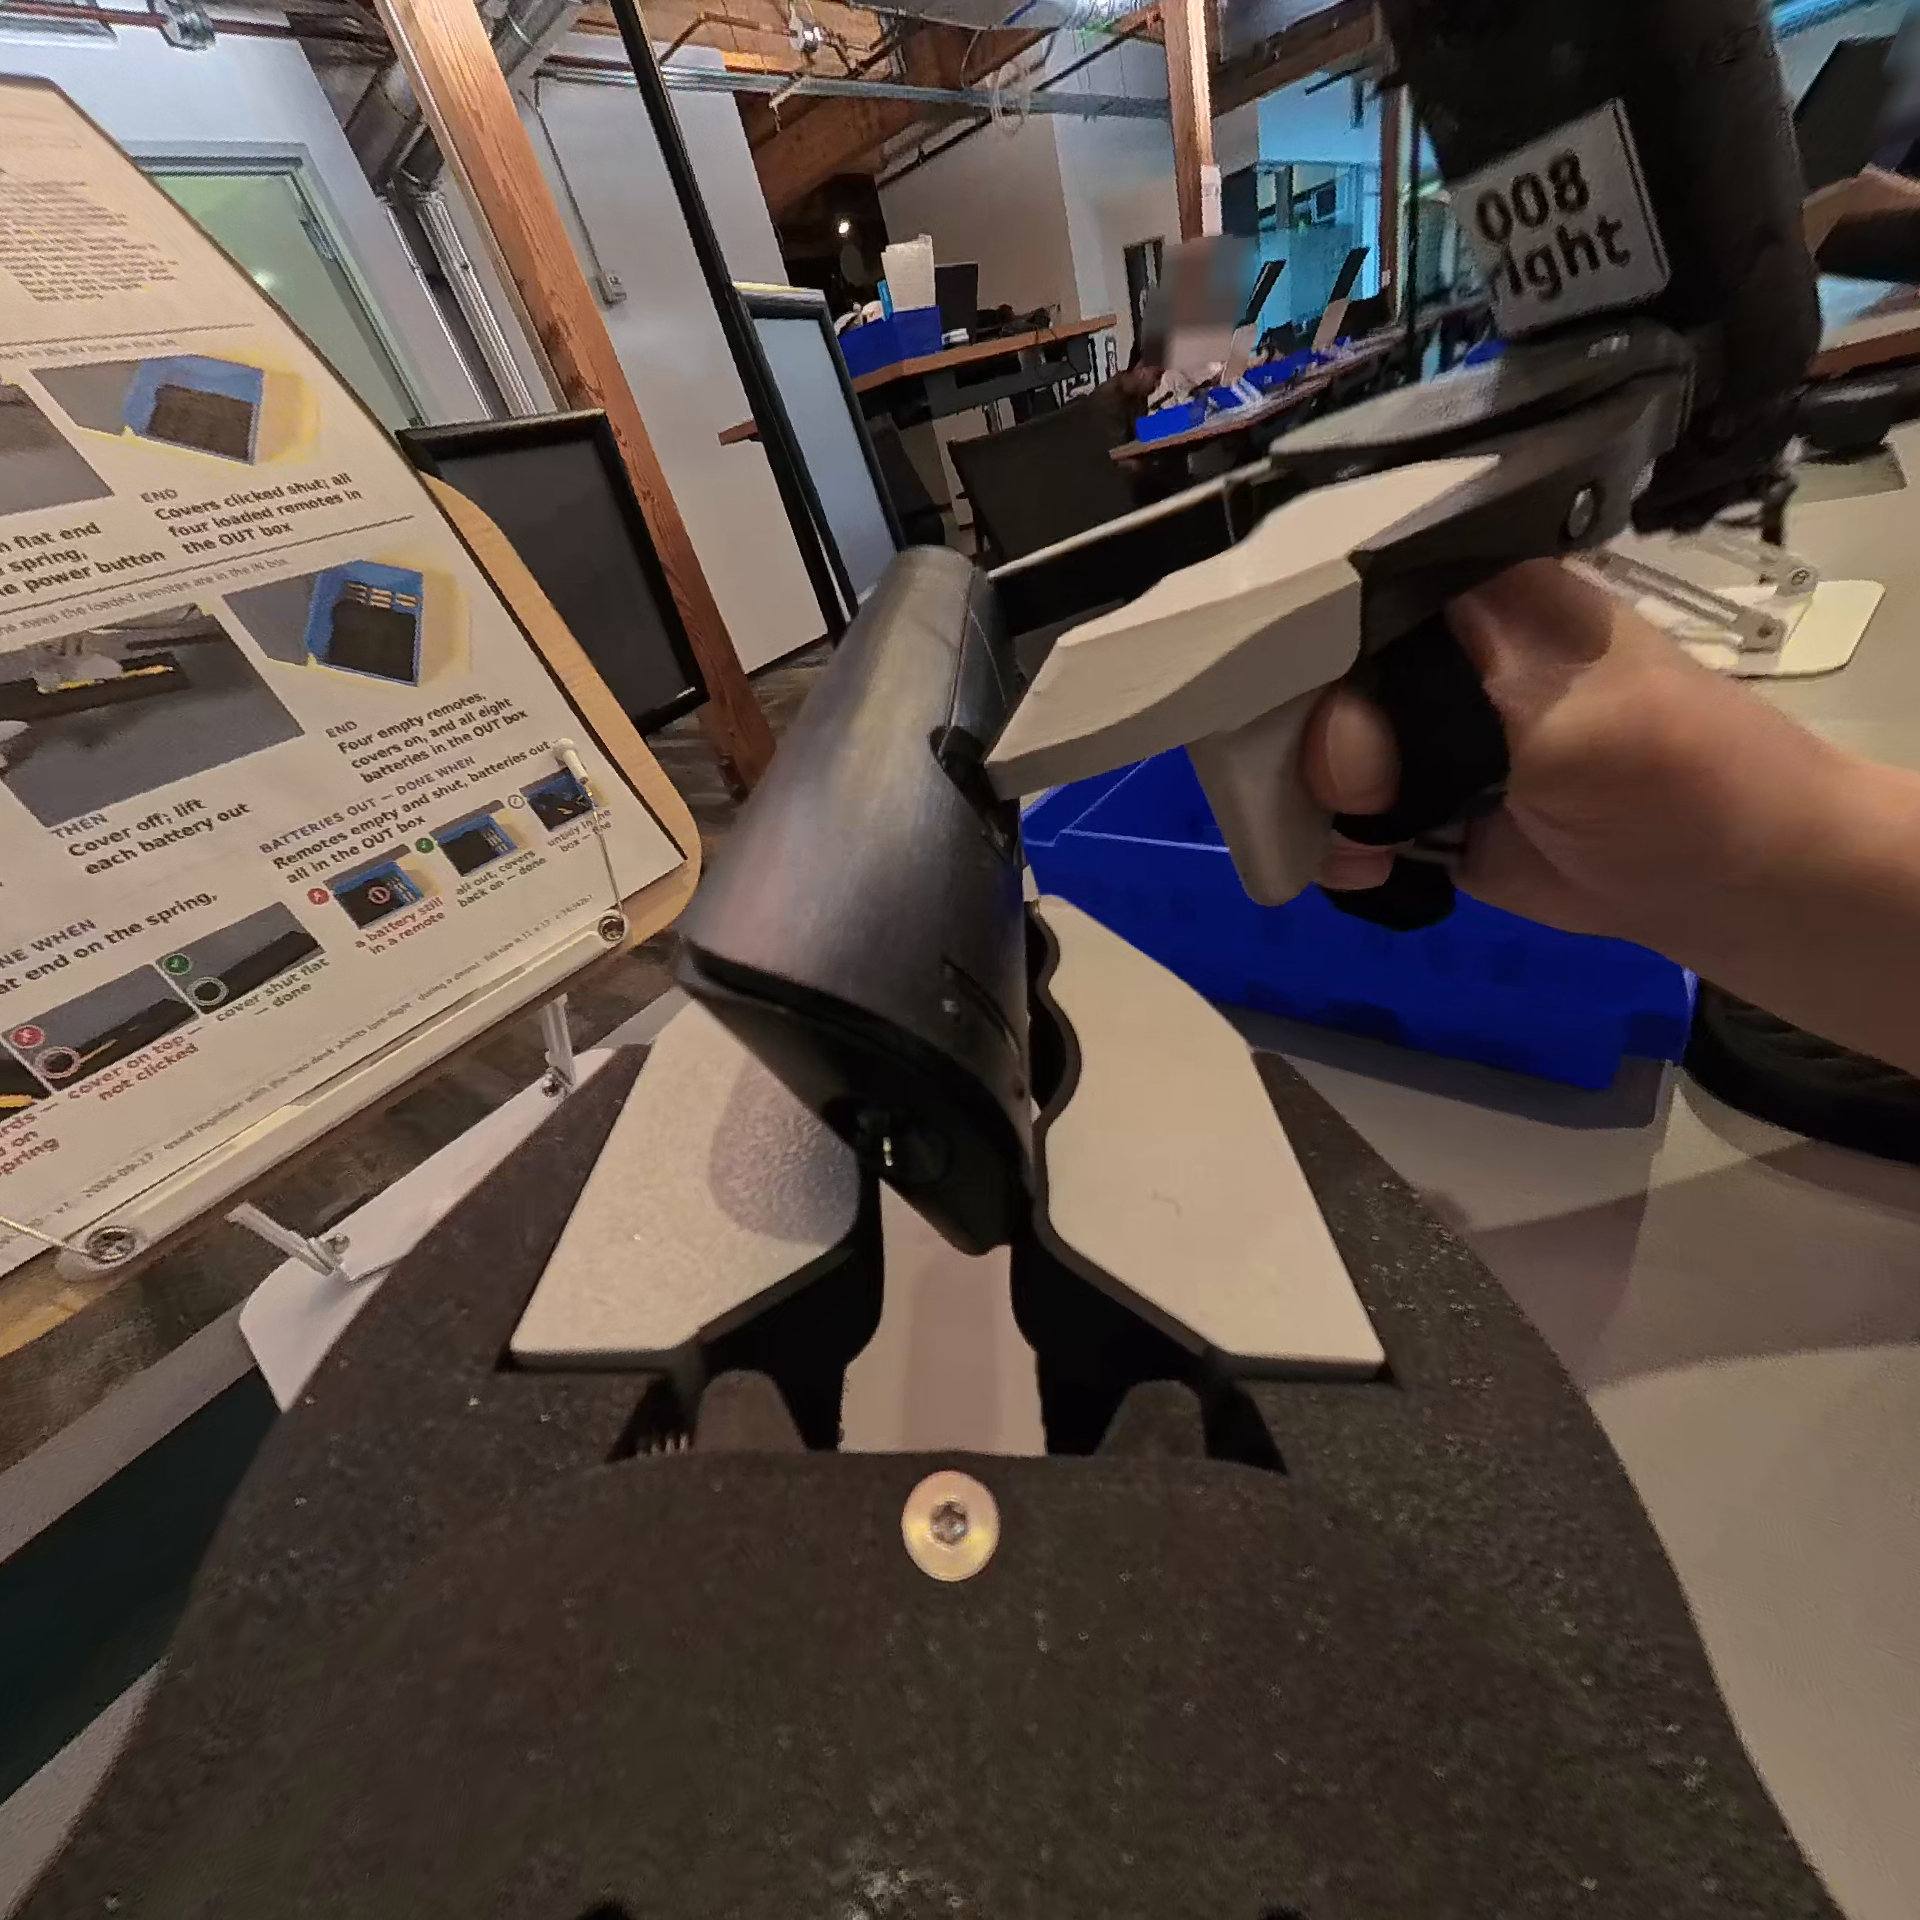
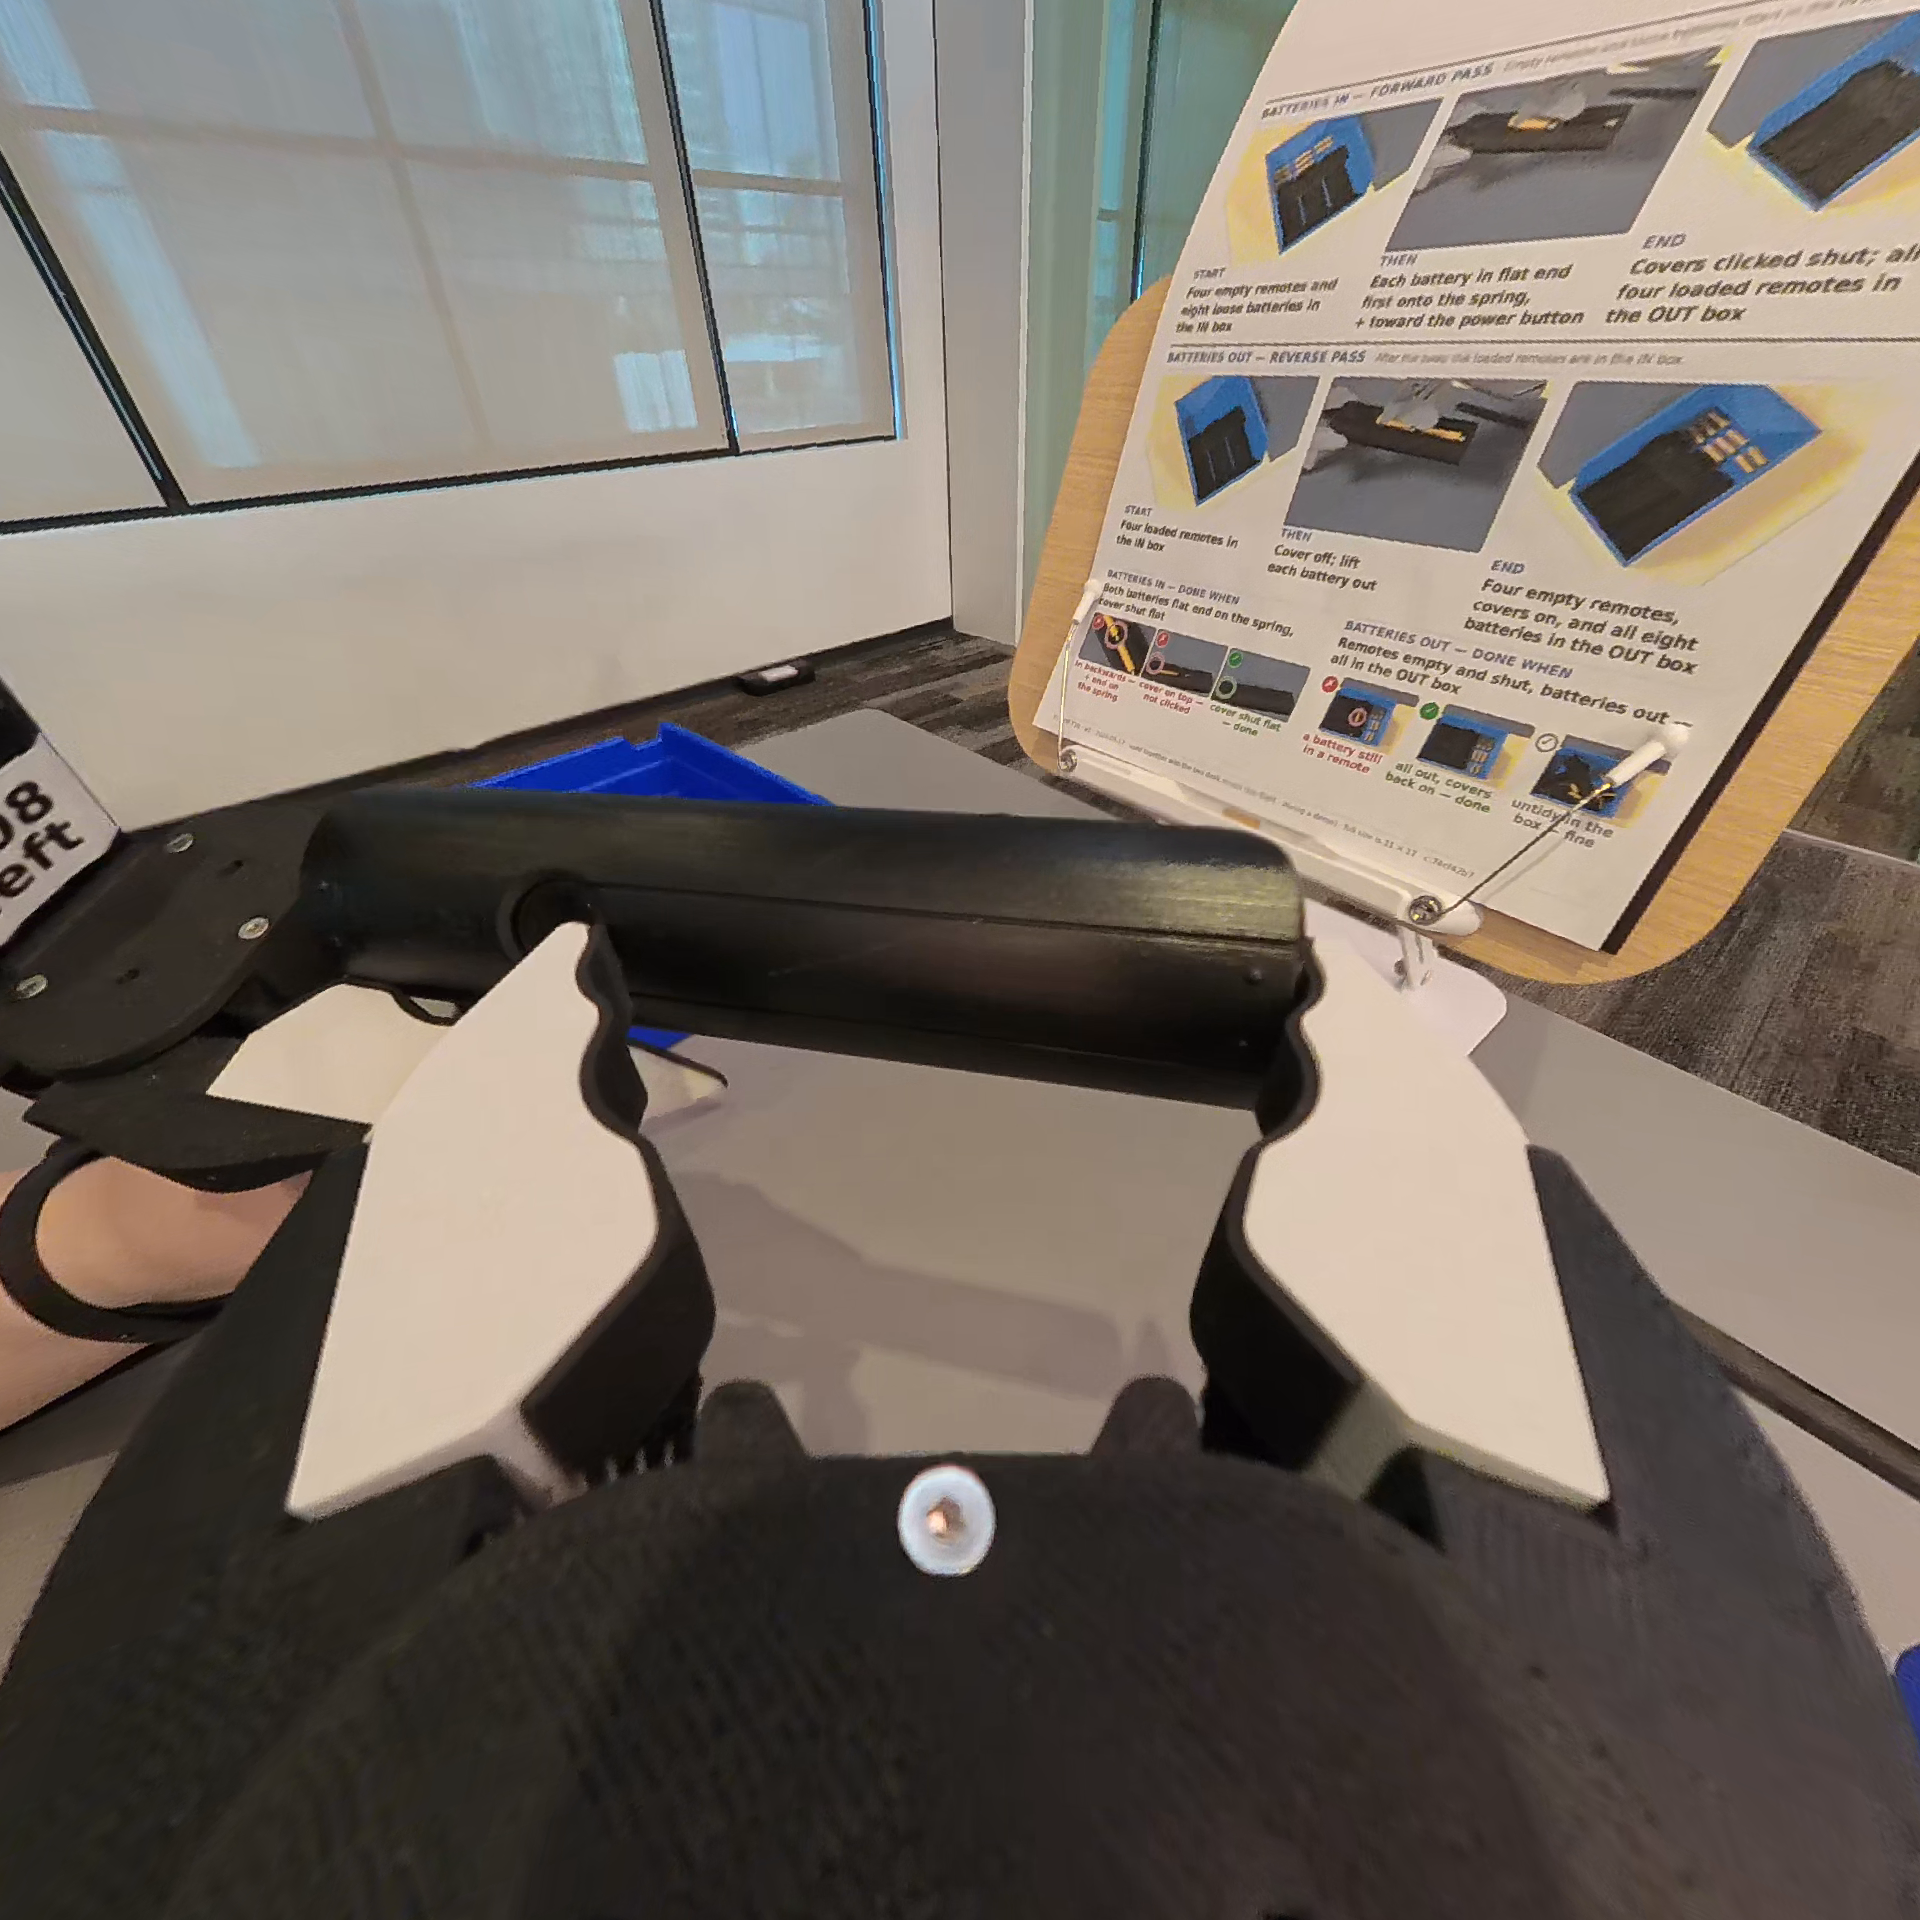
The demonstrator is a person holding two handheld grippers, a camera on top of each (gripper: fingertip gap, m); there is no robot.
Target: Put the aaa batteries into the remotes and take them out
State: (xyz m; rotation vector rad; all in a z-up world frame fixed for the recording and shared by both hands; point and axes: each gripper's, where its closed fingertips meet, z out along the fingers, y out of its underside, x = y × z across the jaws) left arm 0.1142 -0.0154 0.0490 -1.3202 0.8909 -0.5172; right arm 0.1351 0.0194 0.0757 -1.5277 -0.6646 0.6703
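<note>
The left gripper (image 1: 951, 1101) fingers pinch one end of the long black plastic remote (image 1: 873, 894). The right gripper (image 2: 945, 1023) fingers span it wide, touching its length. A hard squeeze or pull could twist the remote loose, dropping it onto the grey surface (image 2: 935, 1174) below the fingers.

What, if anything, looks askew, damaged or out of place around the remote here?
Nothing stands out. The long black plastic remote is held in the air, clamped at one end by the left gripper; the right gripper is open around its far end. No battery shows in either view.

Left claw (image 1: 951, 1174) clamped, right claw (image 2: 945, 1023) spread.
</note>
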